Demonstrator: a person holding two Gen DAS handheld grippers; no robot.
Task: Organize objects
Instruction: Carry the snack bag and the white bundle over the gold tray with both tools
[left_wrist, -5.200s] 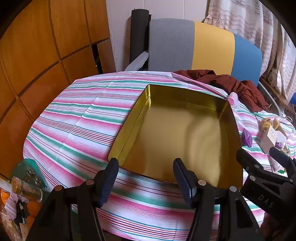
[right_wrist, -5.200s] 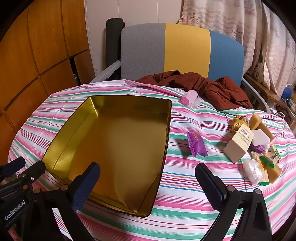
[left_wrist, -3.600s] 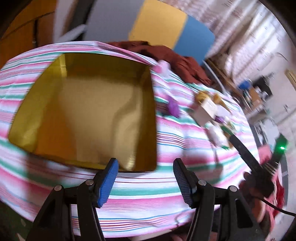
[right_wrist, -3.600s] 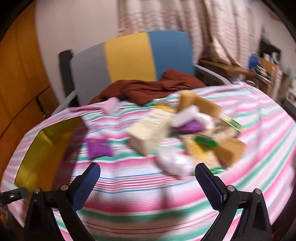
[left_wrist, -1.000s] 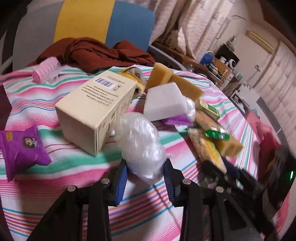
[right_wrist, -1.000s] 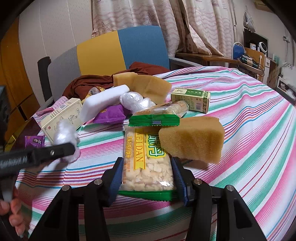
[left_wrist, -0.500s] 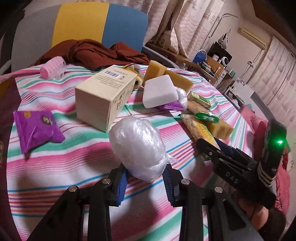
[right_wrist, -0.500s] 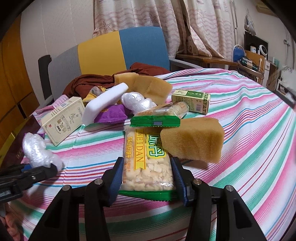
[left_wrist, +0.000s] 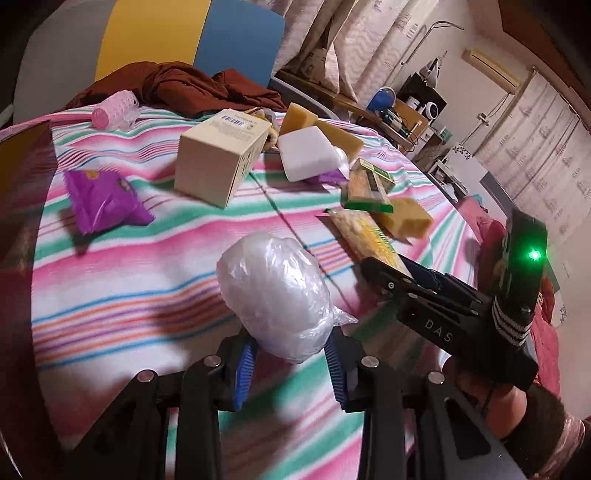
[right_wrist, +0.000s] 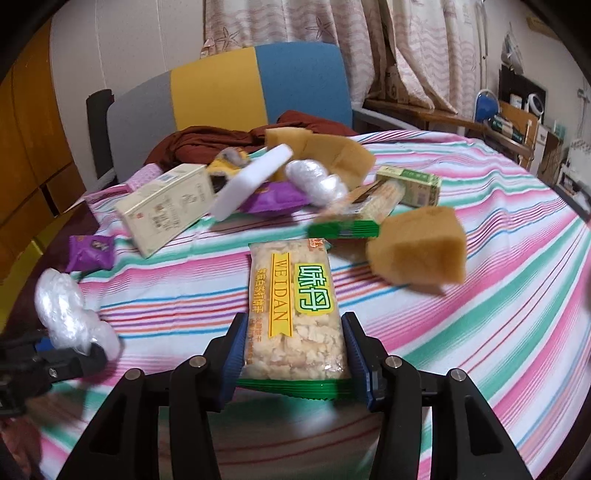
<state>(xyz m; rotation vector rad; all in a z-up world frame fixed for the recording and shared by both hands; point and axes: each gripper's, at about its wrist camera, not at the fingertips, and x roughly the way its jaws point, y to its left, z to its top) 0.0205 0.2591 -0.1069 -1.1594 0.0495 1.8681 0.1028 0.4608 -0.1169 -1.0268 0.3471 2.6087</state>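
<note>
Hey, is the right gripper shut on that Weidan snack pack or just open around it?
Shut on it. The right gripper has both blue pads pressed against the sides of the Weidan snack pack.

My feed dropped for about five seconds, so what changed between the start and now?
Both grippers swung from the gold tin to the pile. The left gripper closed on the clear plastic-wrapped white bundle and raised it off the striped tablecloth. The right gripper closed on the green-edged WEIDAN cracker packet. The cream cardboard box and purple snack sachet stayed put.
</note>
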